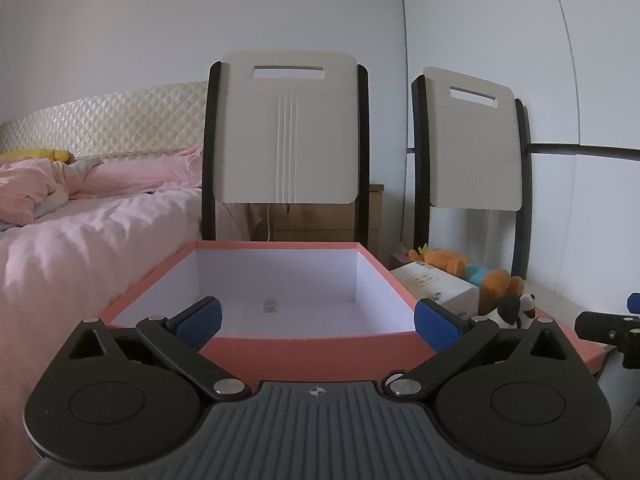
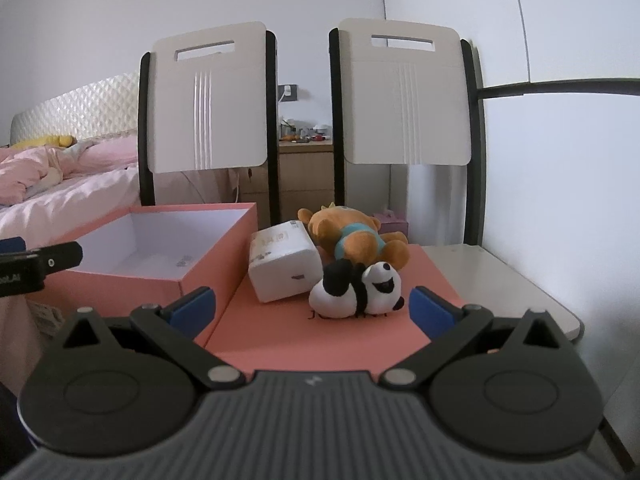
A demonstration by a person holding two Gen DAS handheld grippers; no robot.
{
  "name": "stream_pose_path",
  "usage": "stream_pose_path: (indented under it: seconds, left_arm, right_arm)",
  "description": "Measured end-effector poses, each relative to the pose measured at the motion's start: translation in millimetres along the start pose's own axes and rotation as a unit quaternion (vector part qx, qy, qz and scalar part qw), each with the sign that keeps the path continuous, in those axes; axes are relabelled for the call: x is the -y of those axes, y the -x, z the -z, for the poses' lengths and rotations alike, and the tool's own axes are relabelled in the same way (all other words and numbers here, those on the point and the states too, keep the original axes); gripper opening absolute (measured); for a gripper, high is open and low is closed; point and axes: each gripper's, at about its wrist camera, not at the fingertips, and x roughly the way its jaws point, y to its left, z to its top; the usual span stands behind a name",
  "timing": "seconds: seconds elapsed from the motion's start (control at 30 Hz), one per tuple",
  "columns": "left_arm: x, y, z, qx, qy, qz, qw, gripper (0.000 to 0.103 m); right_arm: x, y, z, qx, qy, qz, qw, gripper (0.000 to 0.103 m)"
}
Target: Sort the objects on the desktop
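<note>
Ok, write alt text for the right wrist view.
The open right gripper faces a panda plush, a white carton and an orange bear plush lying on a pink lid. An empty pink box stands left of them, two chair backs behind.
</note>
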Motion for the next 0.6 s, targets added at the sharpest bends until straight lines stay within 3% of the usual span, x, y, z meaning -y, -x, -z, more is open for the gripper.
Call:
stream_pose_path:
  seconds: [0.23,0.6]
  left_arm:
    - [1.0,-1.3,6.4,-0.001,-0.013,-0.003,0.9999,0.103]
    - [2.1,0.8,5.0,0.001,-0.02,-0.003,0.9998,0.103]
  right_arm:
    - [-3.1,-2.6,0.3,-0.015,0.003,0.005,1.0,0.103]
    - [-4.3,1.4,2.1,0.004,0.019,-0.003,1.0,0.103]
